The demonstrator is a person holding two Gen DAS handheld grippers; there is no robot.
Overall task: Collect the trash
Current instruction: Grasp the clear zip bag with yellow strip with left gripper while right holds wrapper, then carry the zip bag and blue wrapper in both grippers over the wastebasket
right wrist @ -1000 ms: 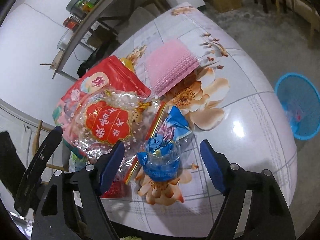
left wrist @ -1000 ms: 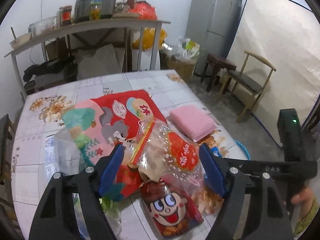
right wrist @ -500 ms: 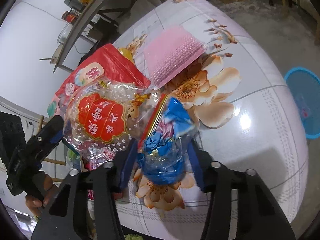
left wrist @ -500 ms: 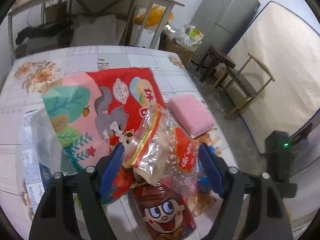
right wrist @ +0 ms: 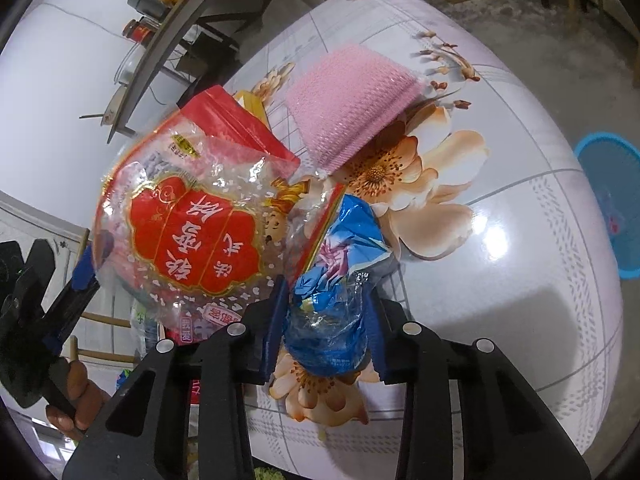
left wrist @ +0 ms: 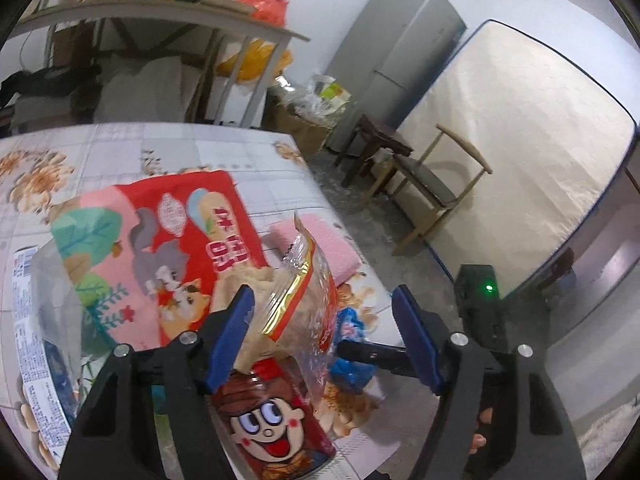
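Observation:
My right gripper (right wrist: 325, 314) is shut on a crumpled blue wrapper (right wrist: 334, 280) at the near edge of the floral table (right wrist: 500, 248). The wrapper also shows in the left wrist view (left wrist: 352, 344). My left gripper (left wrist: 324, 332) is open around a clear snack bag with a red label (left wrist: 304, 292), which stands tilted up between its fingers. That bag fills the left of the right wrist view (right wrist: 188, 236). A red cartoon-face packet (left wrist: 272, 424) lies under it. A big red and pink snack bag (left wrist: 160, 240) lies behind.
A pink scrubbing pad (right wrist: 352, 100) lies on the table beyond the wrappers. A blue waste basket (right wrist: 616, 200) stands on the floor to the right of the table. A clear wrapper (left wrist: 36, 320) lies at the left. A chair (left wrist: 436, 184) and fridge (left wrist: 396, 60) stand beyond.
My right gripper has closed from open onto the blue wrapper. My left gripper has moved forward and lower around the clear snack bag, which now stands more upright.

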